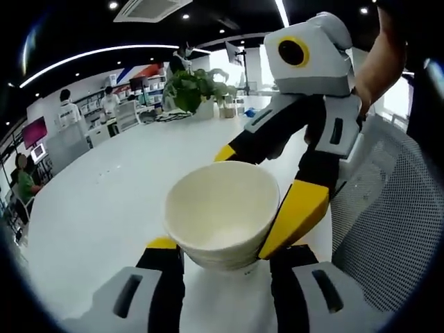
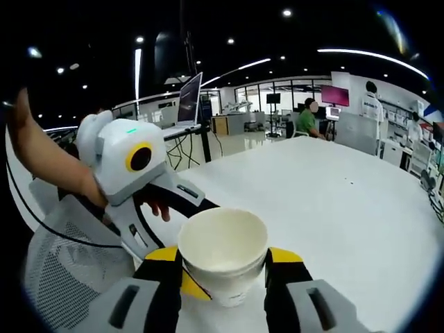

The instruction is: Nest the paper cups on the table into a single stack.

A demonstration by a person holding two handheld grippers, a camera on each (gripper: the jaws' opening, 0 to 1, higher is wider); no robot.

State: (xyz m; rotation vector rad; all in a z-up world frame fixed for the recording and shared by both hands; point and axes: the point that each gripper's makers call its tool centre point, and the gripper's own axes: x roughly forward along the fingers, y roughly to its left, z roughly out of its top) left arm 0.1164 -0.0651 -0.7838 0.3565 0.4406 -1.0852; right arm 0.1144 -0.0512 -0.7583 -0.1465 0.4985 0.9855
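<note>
Both pairs of fingers sit closed around the same cups (image 1: 222,215) — your left gripper (image 1: 225,251) has its yellow tips hugging the lower wall from either side, and your right gripper (image 2: 223,267) clamps the same white wall in its own view, jaws narrowed to cup width. In the left gripper view the right gripper comes in from the upper right, one yellow finger (image 1: 295,215) pressed on the near side of the cup and the other behind it. The cups are held up over the white table (image 1: 104,201), mouth open toward both cameras, and a ridge near the base suggests one cup already sits inside another, though you cannot tell how many are nested. To finish this step well, keep one hand as the anchor low on the outer cup and let the other press the inner cup straight down along the axis — any tilt will likely wedge the rim. Squeeze lightly; thin paper walls probably buckle. A mesh chair (image 1: 388,229) stands close by, so keep the stack over the table.
</note>
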